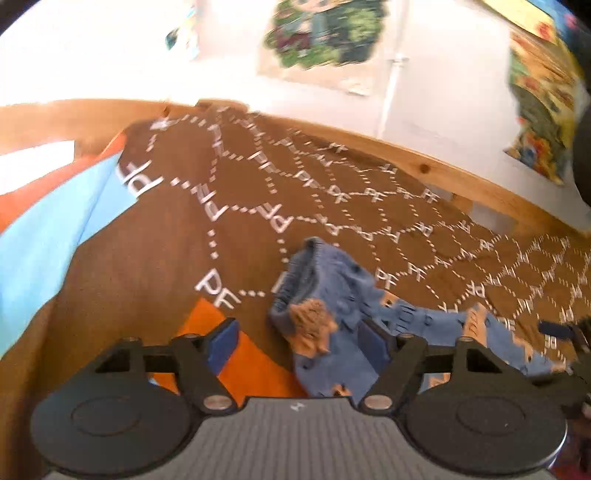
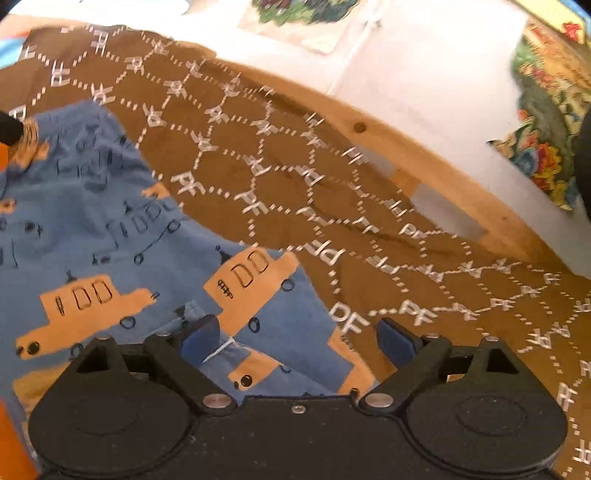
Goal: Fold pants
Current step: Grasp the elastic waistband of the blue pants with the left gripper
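Observation:
Small blue pants with orange vehicle prints lie on a brown patterned bedspread. In the left wrist view the ribbed waistband end is nearest, the legs run off to the right. My left gripper is open, jaws wide, over the waistband area. In the right wrist view the pants spread flat at lower left. My right gripper is open over the leg end, its left finger above the blue cloth and a white thread. The other gripper's dark tip shows at the right edge of the left wrist view.
The bedspread covers a bed with a wooden frame along the far side. An orange and light-blue cloth lies at the left. A white wall with colourful posters stands behind the bed.

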{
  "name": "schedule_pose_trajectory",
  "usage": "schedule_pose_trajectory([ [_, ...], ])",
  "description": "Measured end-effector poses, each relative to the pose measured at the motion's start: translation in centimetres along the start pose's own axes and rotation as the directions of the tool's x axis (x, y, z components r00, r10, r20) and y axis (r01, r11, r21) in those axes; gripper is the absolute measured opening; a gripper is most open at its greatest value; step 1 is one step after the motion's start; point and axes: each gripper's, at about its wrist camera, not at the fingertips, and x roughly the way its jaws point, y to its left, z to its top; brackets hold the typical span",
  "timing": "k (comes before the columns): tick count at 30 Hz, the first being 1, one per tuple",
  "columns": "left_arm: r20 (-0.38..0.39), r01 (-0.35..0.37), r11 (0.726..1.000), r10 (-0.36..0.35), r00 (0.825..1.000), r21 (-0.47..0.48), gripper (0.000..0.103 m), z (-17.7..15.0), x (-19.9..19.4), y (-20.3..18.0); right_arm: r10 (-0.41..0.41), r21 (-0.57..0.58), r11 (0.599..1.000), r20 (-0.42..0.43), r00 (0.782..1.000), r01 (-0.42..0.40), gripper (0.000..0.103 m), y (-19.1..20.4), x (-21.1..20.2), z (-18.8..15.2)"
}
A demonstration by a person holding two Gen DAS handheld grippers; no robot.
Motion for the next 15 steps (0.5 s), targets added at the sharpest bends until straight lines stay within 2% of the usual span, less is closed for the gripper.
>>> schedule_pose_trajectory([
  [1,-0.009,0.006,1.000,-0.006,1.000,-0.018,0.045,0.3,0.4,0.3,-0.009,0.003,1.000,0.002,1.000,0.009,0.092,-0.1,-0.8,0.0],
  [2,-0.014,0.010,1.000,-0.011,1.000,-0.028,0.036,0.7,0.8,0.5,-0.014,0.008,1.000,0.006,1.000,0.014,0.092,-0.1,-1.5,0.0],
  [3,-0.012,0.008,1.000,-0.008,1.000,-0.026,0.018,0.9,1.0,0.4,-0.016,0.019,1.000,0.008,1.000,0.016,0.092,-0.1,-2.5,-0.1],
  [4,-0.006,0.008,1.000,-0.008,1.000,-0.011,0.016,1.2,1.1,0.0,-0.020,0.031,0.999,0.007,1.000,0.020,0.092,0.0,-3.4,-0.3],
  [6,0.022,0.027,0.999,-0.027,0.999,0.042,0.014,1.4,0.8,-0.7,-0.022,0.055,0.998,0.001,1.000,0.022,0.092,0.3,-5.1,-0.5],
  [8,0.041,-0.010,0.994,0.006,0.999,0.112,0.013,1.3,0.6,-1.7,-0.015,0.078,0.997,-0.015,1.000,0.016,0.092,0.7,-5.9,-0.8],
  [10,-0.014,-0.064,0.989,0.066,0.998,0.132,0.013,1.3,1.5,-2.1,-0.011,0.083,0.996,-0.041,0.999,0.014,0.092,1.5,-5.7,-1.2],
  [12,-0.095,-0.108,0.987,0.120,0.988,0.120,0.015,1.2,2.9,-1.5,-0.017,0.045,0.999,-0.098,0.995,0.021,0.092,2.7,-4.6,-2.1],
  [14,-0.127,-0.069,0.996,0.077,0.989,0.062,0.033,1.2,3.0,-0.7,-0.033,0.039,0.999,-0.100,0.994,0.038,0.092,3.4,-4.2,-2.8],
  [15,-0.143,-0.041,0.998,0.048,0.989,0.050,0.045,1.3,3.2,-0.5,-0.037,0.044,0.998,-0.091,0.995,0.042,0.092,3.4,-4.3,-3.0],
])
